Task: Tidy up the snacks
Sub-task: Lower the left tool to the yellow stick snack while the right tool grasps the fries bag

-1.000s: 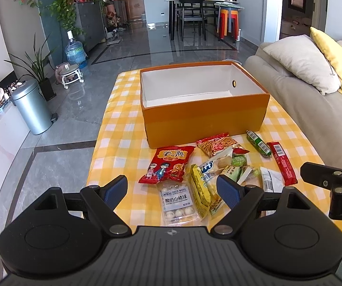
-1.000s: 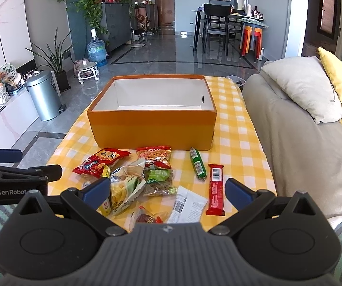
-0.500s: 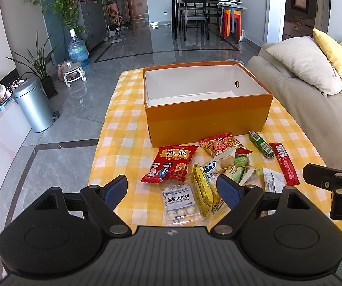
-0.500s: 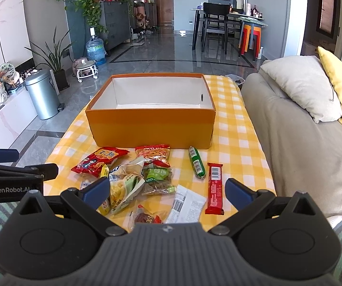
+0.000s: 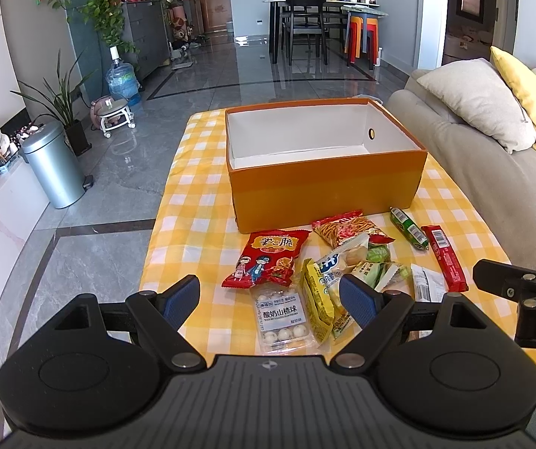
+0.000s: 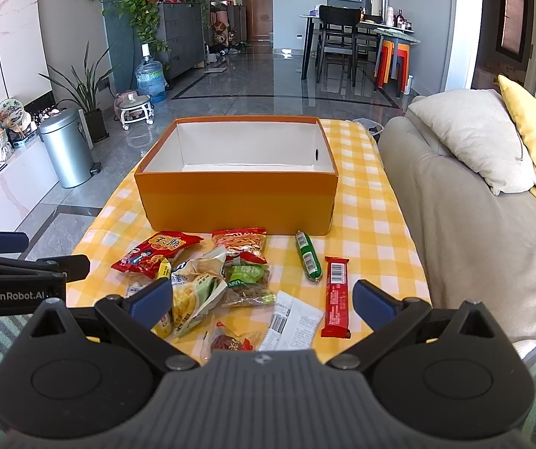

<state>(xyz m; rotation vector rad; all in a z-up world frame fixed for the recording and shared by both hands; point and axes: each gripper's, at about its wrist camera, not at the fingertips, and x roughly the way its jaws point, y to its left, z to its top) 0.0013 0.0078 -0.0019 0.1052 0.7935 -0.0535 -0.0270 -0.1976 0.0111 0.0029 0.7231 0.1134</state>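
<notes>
The snacks [image 5: 327,262] are strewn on the tabletop [image 5: 193,224] just in front of the orange box [image 5: 327,183], which is seen bare inside. Both the left gripper [image 5: 269,297] and the right gripper [image 6: 262,301] are held above them with jaws apart, gripping nothing. 1 loose packet at the pile's edge, such as the red bar [image 6: 337,295], is best taken first, pinched flat across its width and lifted clear over the box wall.

Both grippers are matte black with ribbed grey housings, round side discs, silver pivot screws and blue-padded fingers [image 5: 180,297]. The left gripper [image 6: 17,288] bears white "GenRobot.AI" lettering on its side.
</notes>
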